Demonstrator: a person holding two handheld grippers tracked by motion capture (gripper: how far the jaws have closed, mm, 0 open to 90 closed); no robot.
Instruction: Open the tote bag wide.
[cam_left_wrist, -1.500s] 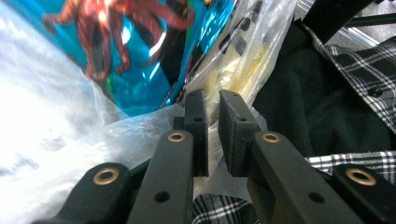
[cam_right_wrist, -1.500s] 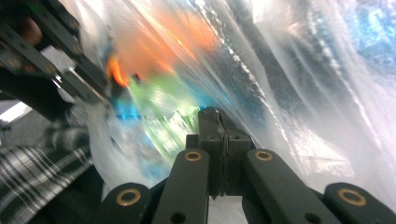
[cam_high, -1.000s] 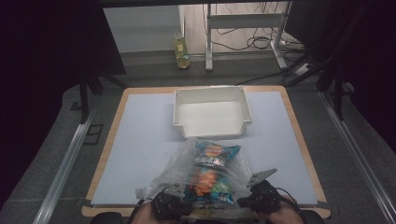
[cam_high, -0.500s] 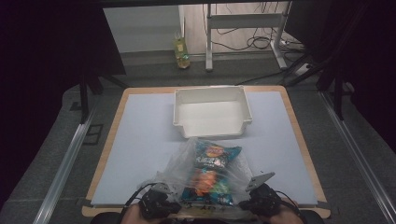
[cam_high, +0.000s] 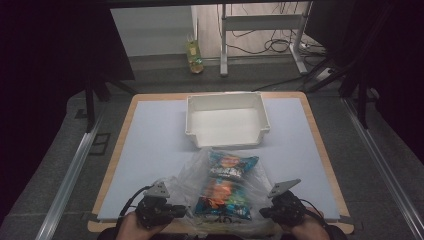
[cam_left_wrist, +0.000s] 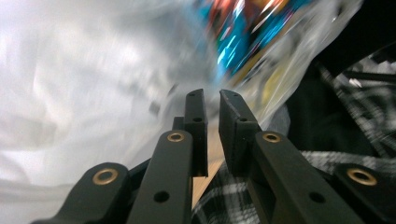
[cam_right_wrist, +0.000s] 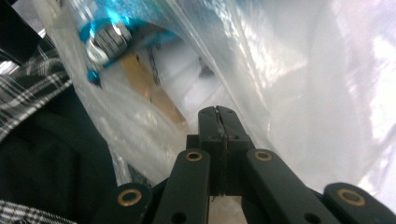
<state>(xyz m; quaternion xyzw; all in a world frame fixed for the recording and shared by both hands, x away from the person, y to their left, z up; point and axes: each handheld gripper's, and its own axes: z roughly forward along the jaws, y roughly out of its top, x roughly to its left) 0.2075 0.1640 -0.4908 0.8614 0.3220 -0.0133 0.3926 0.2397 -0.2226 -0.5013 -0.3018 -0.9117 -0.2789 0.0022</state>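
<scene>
A clear plastic bag (cam_high: 189, 176) lies near the table's front edge with a blue and orange snack packet (cam_high: 227, 182) inside it. My left gripper (cam_high: 182, 210) is at the bag's front left corner. In the left gripper view (cam_left_wrist: 212, 99) its jaws have a narrow gap and have just opened a little. The blurred bag film (cam_left_wrist: 116, 70) lies just beyond the tips, and I see none between them. My right gripper (cam_high: 262, 212) is at the bag's front right corner. In the right gripper view (cam_right_wrist: 218, 113) its jaws are pressed together on the edge of the bag film (cam_right_wrist: 289, 84).
An empty white bin (cam_high: 225, 97) stands just behind the bag at mid-table on the pale mat (cam_high: 155, 145). A yellow-green bottle (cam_high: 195, 57) stands on the floor beyond the table. The person's checked sleeve (cam_left_wrist: 355, 107) is close behind the grippers.
My left gripper has slid left along the front edge and risen a little, away from the packet. The right gripper and the bag have stayed where they were.
</scene>
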